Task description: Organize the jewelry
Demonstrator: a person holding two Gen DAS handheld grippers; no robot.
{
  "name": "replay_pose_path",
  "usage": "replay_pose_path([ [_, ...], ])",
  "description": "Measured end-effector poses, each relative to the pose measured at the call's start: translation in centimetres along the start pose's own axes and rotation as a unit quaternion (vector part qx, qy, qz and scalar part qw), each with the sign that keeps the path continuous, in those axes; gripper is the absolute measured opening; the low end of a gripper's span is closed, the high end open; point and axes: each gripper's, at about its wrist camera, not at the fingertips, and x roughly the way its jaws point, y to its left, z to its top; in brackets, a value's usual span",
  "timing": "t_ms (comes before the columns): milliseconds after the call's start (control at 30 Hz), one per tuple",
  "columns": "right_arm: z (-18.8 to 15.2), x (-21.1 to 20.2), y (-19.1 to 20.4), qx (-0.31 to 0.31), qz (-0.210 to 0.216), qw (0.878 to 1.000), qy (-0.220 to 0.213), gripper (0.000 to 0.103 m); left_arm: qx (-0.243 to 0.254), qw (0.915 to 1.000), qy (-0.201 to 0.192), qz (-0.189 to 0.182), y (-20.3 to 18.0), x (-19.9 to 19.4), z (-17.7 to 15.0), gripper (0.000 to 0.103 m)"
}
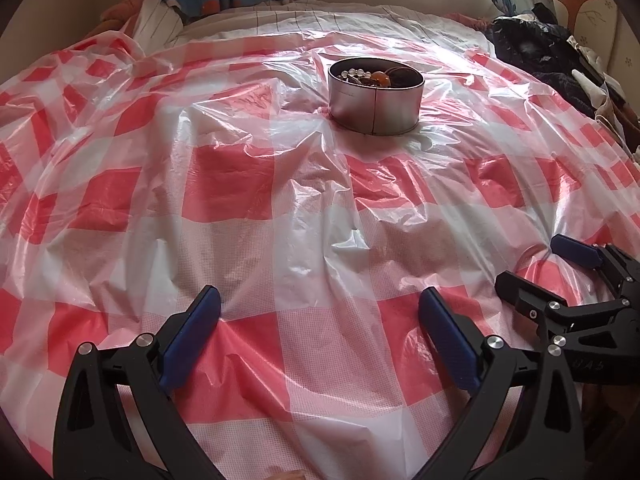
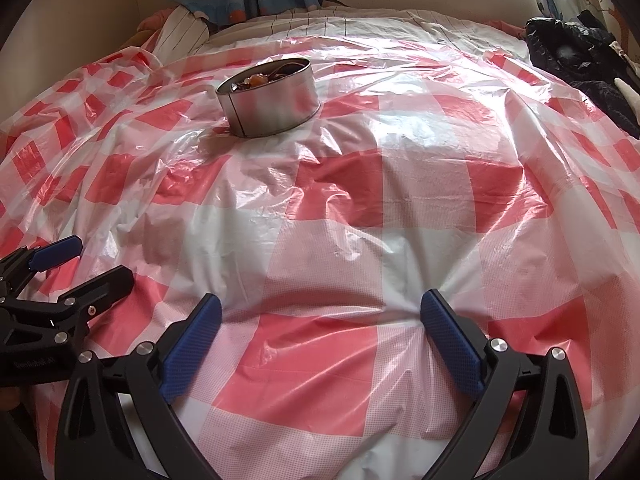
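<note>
The left gripper (image 1: 320, 312) sits low over a crinkled red-and-white checked plastic sheet (image 1: 256, 208), its blue-padded fingers (image 1: 196, 332) spread wide with nothing between them. Just to its right, the right gripper (image 2: 320, 316) is held the same way, fingers apart and empty over the sheet. Well ahead of both, a round metal tin (image 1: 375, 94) stands upright on the sheet, open at the top, with a jumble of jewelry (image 1: 372, 76) inside: clear beads, an amber bead and dark rings. Dark clothing (image 1: 536, 48) lies heaped at the far right edge, and a striped pillow (image 1: 156, 20) lies at the far left.
</note>
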Motion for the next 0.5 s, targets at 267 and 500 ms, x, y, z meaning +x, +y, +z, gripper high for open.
replay_pose_path([
  [267,-1.0,-1.2,0.0,-0.010,-0.021,1.000,-0.011,0.096,0.015,0.9998,0.005,0.009,-0.3,0.2,-0.1,0.096],
  [500,-1.2,-1.5,-0.4,0.002,-0.030,0.999,-0.035,0.096,0.018,0.9997,0.010,0.014,-0.5,0.5,-0.1,0.096],
])
